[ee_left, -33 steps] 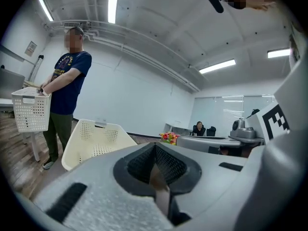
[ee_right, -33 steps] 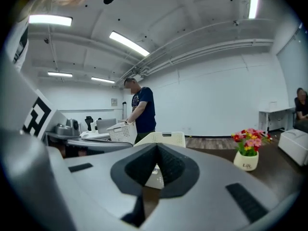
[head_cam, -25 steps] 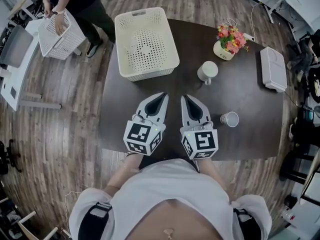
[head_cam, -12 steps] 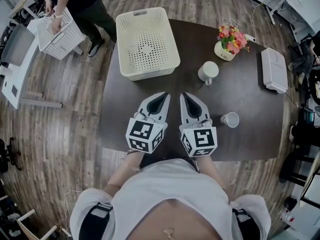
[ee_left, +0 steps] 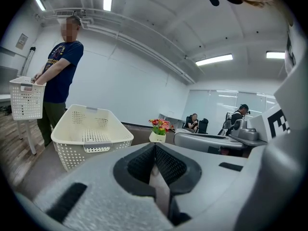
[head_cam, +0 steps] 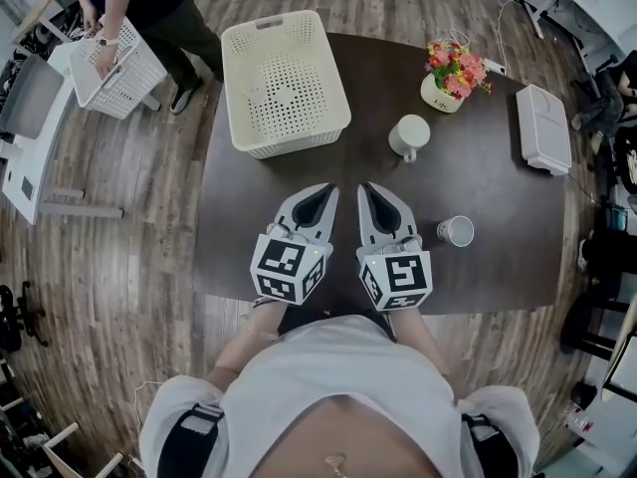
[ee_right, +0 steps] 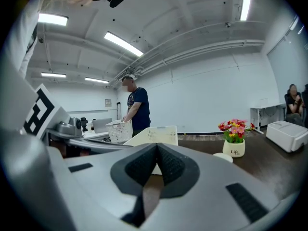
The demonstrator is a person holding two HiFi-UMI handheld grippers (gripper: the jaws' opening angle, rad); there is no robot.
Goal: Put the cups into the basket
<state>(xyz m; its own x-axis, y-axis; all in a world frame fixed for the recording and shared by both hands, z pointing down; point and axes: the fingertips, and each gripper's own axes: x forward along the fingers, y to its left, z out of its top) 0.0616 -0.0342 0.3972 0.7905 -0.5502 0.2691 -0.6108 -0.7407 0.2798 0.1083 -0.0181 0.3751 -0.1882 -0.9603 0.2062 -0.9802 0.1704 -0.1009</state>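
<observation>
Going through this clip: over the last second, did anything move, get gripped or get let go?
No real change. The left gripper and right gripper stay shut and empty, side by side above the dark wooden table. The cream perforated plastic basket, white mug and small white cup keep their places; only the view drifted slightly.

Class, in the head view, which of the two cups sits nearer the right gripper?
The small white cup, just right of the right gripper; the larger handled mug stands farther away, beside the flower pot.
</observation>
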